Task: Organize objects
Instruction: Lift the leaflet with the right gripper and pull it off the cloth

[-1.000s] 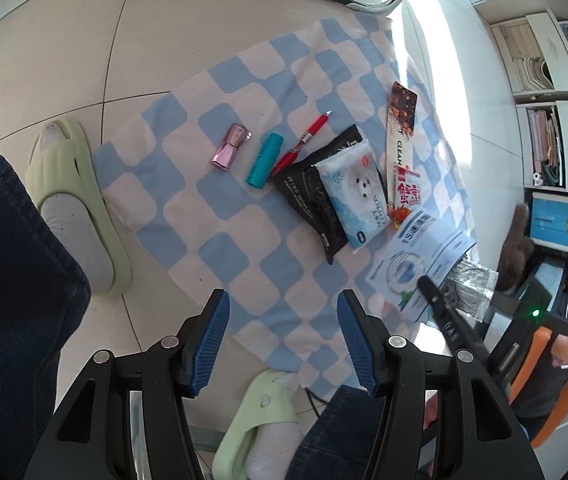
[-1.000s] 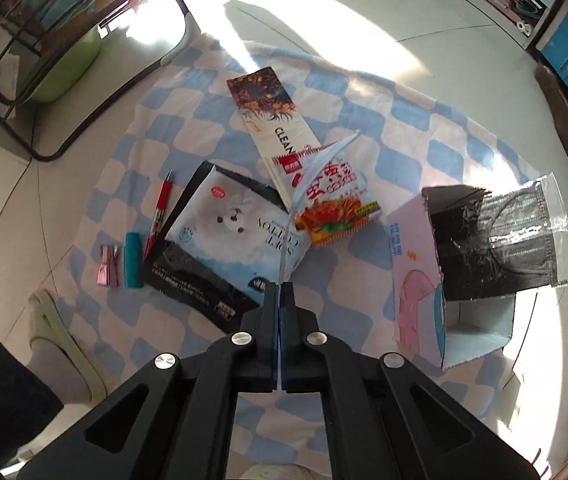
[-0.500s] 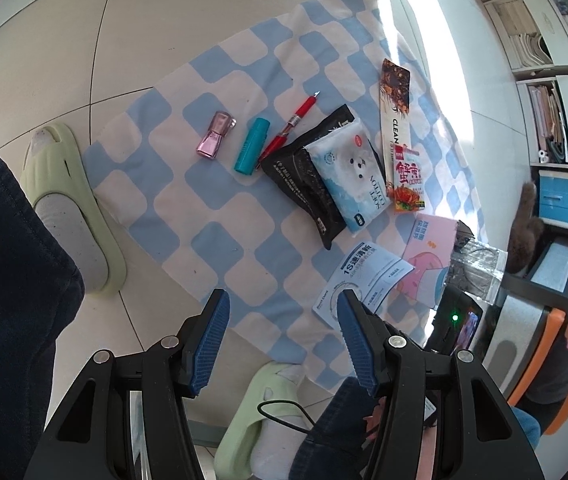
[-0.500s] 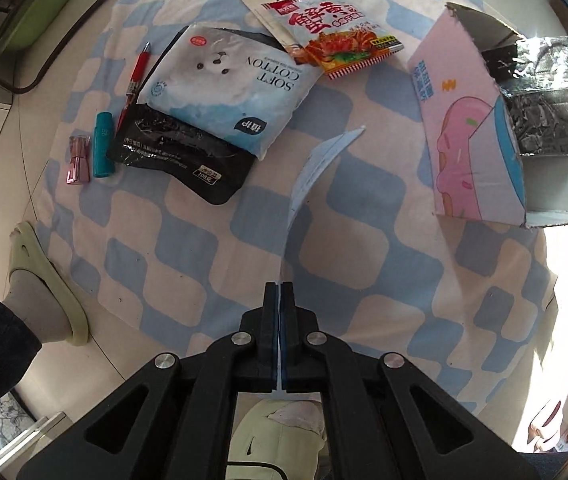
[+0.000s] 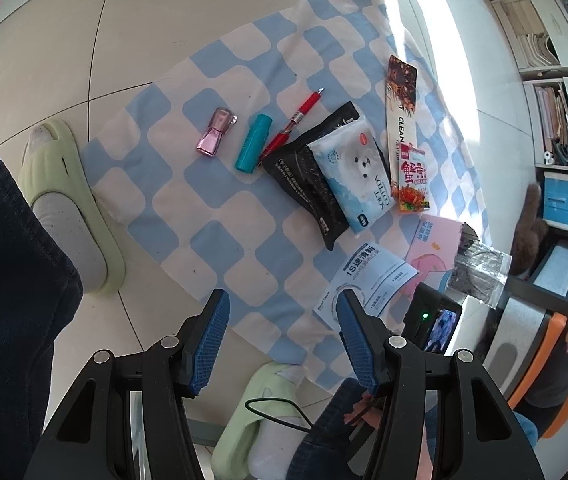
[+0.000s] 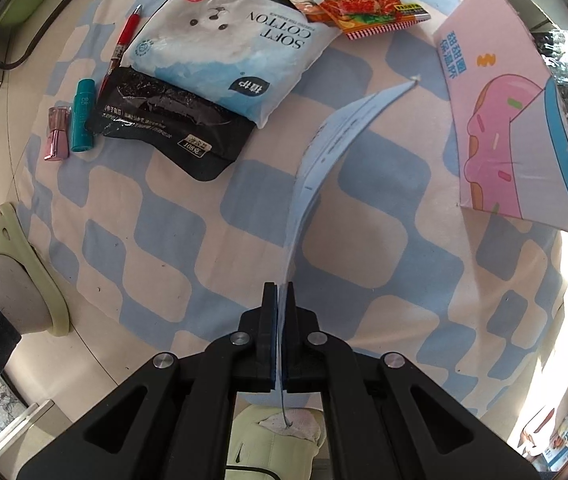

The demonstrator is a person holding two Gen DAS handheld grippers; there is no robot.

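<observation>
My right gripper (image 6: pixel 279 294) is shut on a thin pale blue sachet (image 6: pixel 327 148), held edge-on low over the blue-and-white checked cloth (image 6: pixel 188 240); the sachet also shows in the left wrist view (image 5: pixel 367 280). My left gripper (image 5: pixel 282 320) is open and empty above the cloth's near edge. On the cloth lie a pink bottle (image 5: pixel 216 138), a teal tube (image 5: pixel 252 142), a red pen (image 5: pixel 293 124), a black pouch (image 5: pixel 307 176), a Soft Cotton tissue pack (image 5: pixel 357 170), a long bookmark-like packet (image 5: pixel 401 108), a red snack packet (image 5: pixel 413 180) and a pink box (image 6: pixel 503 120).
A black mask in clear wrap (image 5: pixel 479 276) sticks out beyond the pink box (image 5: pixel 435 244). Feet in green slippers (image 5: pixel 68 208) stand at the cloth's left and near edges. Shelves (image 5: pixel 555 80) stand at the right. A metal rack base (image 6: pixel 16 32) lies at the far left.
My right gripper has carried the pale blue sachet down and toward the cloth's near edge, closer to the cloth. The left gripper has stayed open and shifted only slightly.
</observation>
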